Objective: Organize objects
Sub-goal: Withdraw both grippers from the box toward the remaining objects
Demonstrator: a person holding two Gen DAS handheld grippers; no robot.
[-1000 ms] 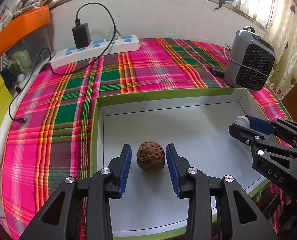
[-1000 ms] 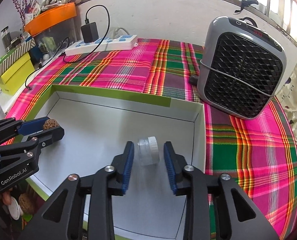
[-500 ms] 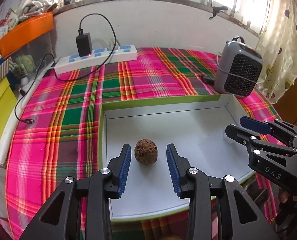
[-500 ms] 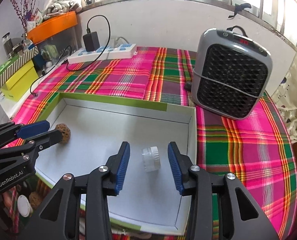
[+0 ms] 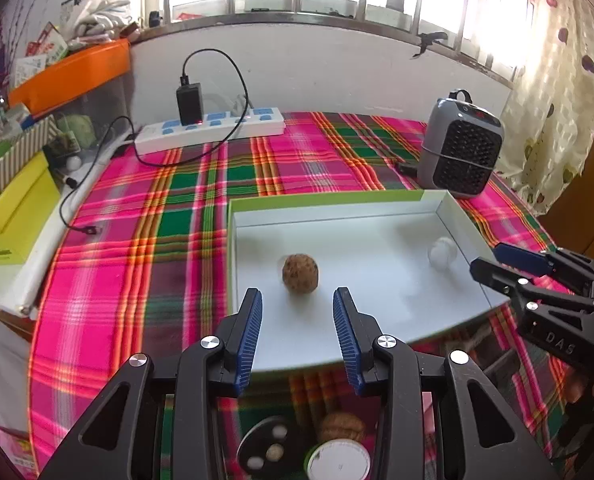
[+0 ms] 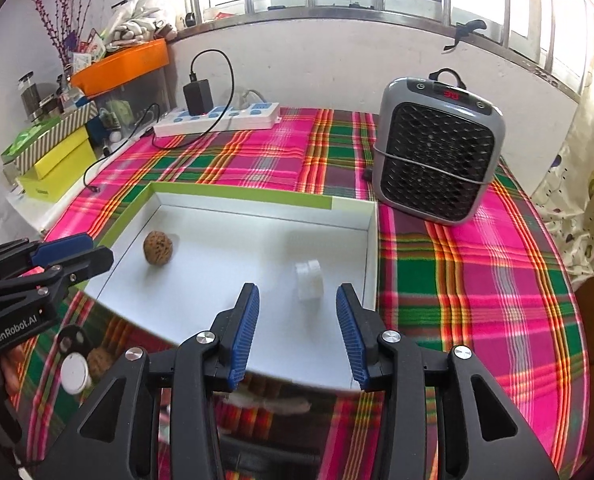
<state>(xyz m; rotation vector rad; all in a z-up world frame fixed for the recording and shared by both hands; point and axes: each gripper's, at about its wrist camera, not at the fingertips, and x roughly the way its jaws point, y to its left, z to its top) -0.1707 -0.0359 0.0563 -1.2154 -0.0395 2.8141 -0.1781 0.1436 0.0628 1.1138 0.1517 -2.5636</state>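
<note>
Two things sit in the shallow white tray (image 5: pixel 449 210) with the green rim, on the plaid-covered table (image 5: pixel 145 240): a brown walnut (image 5: pixel 300 273) on the left side and a small clear jar (image 6: pixel 309 280) with a white lid on the right side. So the left gripper (image 5: pixel 297 332) has its blue fingers (image 5: pixel 250 330) spread wide with nothing between them, and the walnut lies just past the fingertips, pretty much centred on the gap but clear of both pads. It's roundish, so no real long axis to speak of, maybe slightly taller than wide in the left wrist view. The right gripper (image 6: pixel 297 332) is also spread and empty, and the jar lies just ahead of its tips, a bit right of the gap's centre, not touching either finger. The jar is on its side, with its short axis running roughly across the tray; which end carries the lid I honestly can't tell, it's blurry. Each gripper shows up in the other's view, hanging over the near edge of the tray. Behind the tray there's a grey fan heater (image 6: pixel 437 152) on the right and a white power strip (image 5: pixel 209 130) with a black charger plugged in by the wall.
</note>
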